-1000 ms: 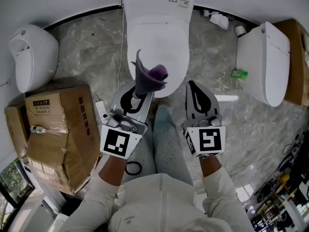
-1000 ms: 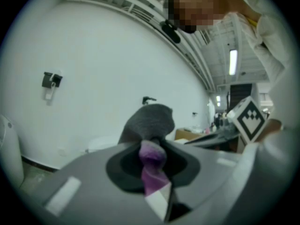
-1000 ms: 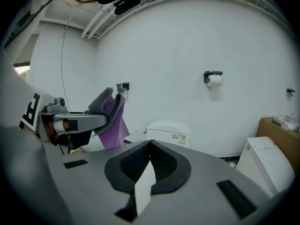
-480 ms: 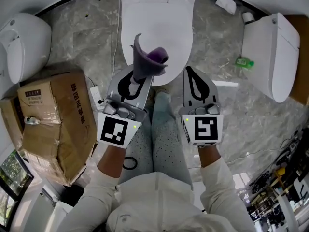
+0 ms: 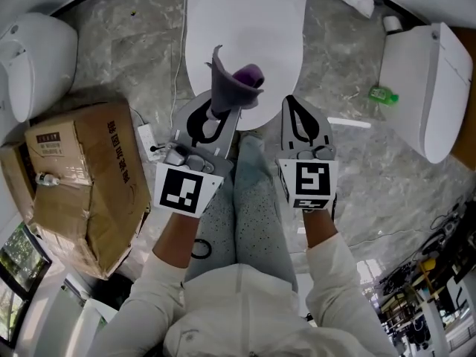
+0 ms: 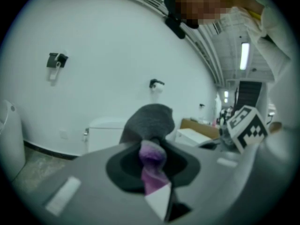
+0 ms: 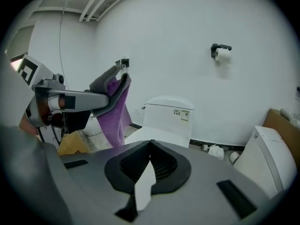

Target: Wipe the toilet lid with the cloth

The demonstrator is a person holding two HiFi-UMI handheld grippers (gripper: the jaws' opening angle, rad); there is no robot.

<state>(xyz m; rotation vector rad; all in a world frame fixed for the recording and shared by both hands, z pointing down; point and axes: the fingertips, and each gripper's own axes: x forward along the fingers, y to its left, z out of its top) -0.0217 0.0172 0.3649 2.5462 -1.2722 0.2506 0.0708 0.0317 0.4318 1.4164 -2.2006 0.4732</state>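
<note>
Legs in grey speckled trousers (image 5: 256, 214) lie nearest in the head view. Just beyond them I hold both tools out side by side toward the toilet.

My left gripper (image 5: 221, 112) is clamped on the purple-and-grey terry cloth (image 5: 232, 86). It pinches the cloth near one end, so the rest bunches up past the tips. I judge that this leaves a loose pad of fabric to press flat.

My right gripper (image 5: 298, 104) is clenched on nothing, its jaws meeting tip to tip. It sits beside the left one and apart from the cloth, probably to stay out of the wiping path.

The cloth is over the near end of the closed white oval toilet lid (image 5: 245, 28). From above I cannot tell whether it touches. The right gripper view shows the cloth (image 7: 115, 107) from the side, draping free below the left tool, so I judge the wipe has not begun.

The left gripper view gives the pinch itself, a purple fold squeezed between the jaws. A grey bulge of cloth above it hides the lid, leaving only the white cistern (image 6: 105, 132) visible.

Only the right gripper view shows the toilet roll on its black wall holder (image 7: 221, 52). Only the head view shows the brown cardboard box (image 5: 74, 184) on the floor at the left and a second white toilet (image 5: 420, 88) at the right.
</note>
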